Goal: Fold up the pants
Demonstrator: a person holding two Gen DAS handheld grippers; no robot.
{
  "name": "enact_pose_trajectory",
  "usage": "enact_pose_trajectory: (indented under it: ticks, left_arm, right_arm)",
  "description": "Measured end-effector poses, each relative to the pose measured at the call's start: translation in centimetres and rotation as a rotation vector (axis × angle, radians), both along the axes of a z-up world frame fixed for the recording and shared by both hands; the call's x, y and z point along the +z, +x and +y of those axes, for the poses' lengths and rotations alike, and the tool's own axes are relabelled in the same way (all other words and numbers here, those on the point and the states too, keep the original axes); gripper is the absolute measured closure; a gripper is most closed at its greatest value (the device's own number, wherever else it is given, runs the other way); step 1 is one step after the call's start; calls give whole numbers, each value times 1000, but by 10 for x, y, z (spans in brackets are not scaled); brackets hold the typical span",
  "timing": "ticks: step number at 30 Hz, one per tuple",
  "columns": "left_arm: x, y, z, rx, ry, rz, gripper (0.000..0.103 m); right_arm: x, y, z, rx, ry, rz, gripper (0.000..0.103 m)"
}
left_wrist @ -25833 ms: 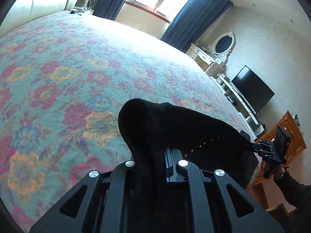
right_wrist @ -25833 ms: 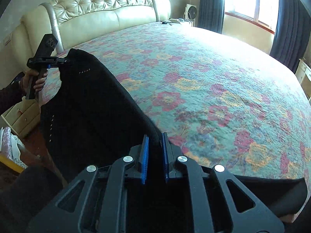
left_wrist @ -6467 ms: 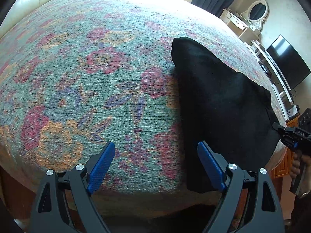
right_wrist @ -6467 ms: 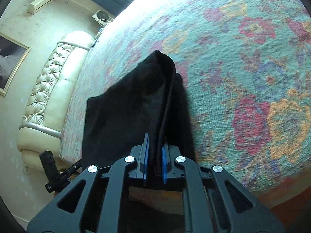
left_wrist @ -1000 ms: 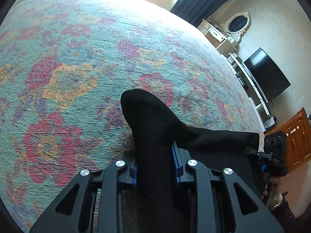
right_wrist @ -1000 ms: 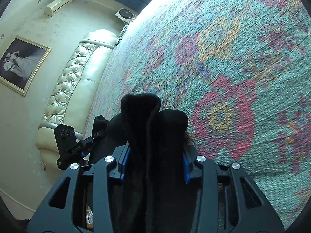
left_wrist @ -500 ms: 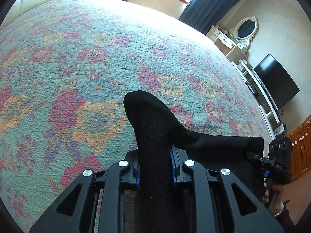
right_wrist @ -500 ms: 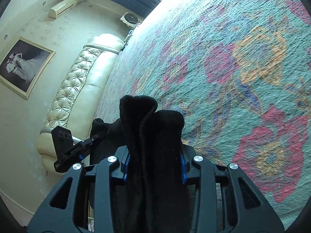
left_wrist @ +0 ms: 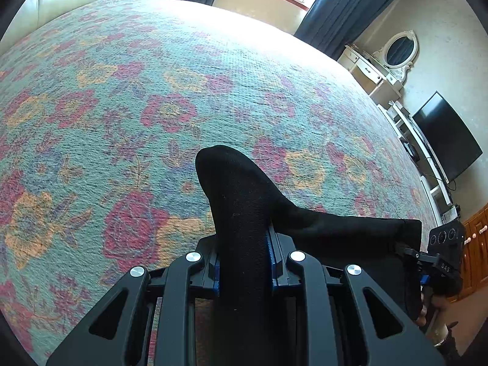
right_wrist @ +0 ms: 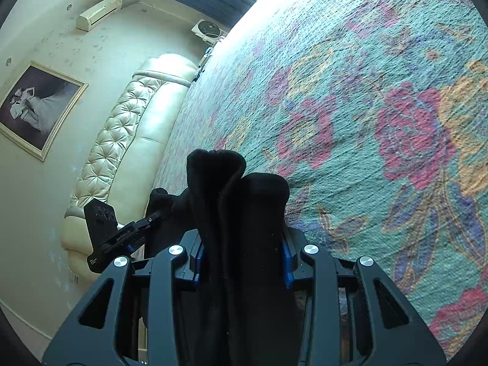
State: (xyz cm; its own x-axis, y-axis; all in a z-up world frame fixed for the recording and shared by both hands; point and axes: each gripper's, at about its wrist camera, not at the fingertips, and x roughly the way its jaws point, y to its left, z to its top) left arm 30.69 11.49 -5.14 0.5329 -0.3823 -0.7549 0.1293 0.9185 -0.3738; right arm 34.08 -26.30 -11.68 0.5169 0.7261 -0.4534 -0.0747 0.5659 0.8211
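The black pants hang stretched between both grippers above the flowered bedspread. My left gripper is shut on one bunched end, whose fold sticks up past the blue pads. From there the cloth runs right to my right gripper, which a hand holds at the bed's edge. In the right wrist view my right gripper is shut on a thick double fold of the pants. My left gripper shows at the far left, pinching the other end.
The bedspread fills most of both views. A cream tufted headboard lies at one side, and a dresser with an oval mirror, a black TV and a wooden cabinet at the other. Dark curtains frame the window.
Both grippers have carried the pants across the bed; the flower pattern has slid under them. Both views have tipped up, showing more of the room. Both grips are unchanged.
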Motion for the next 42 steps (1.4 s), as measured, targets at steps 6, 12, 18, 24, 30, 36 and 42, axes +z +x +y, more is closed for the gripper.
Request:
enact_pose_trajectory:
  ticks: [6, 12, 18, 24, 30, 36, 42]
  left_arm:
    - [-3, 21, 9, 13, -15, 14, 80]
    - [-31, 31, 21, 17, -85, 95, 50]
    - [-31, 5, 48, 28, -215, 94, 31]
    - [-38, -63, 83, 84, -390, 146, 30]
    - [-42, -123, 81, 57, -445, 186, 28]
    - [-46, -142, 69, 33, -514, 220, 27]
    - [-53, -137, 73, 101, -583, 206, 26]
  right_arm:
    - [-7, 22, 5, -15, 32, 20, 67]
    - [-26, 25, -2, -26, 97, 45, 66]
    - [-14, 13, -2, -19, 71, 60, 44]
    - [-15, -39, -21, -26, 114, 89, 36]
    - [-20, -87, -20, 20, 130, 120, 35]
    - [-17, -109, -14, 5, 138, 100, 25]
    - [-20, -109, -11, -14, 143, 93, 22]
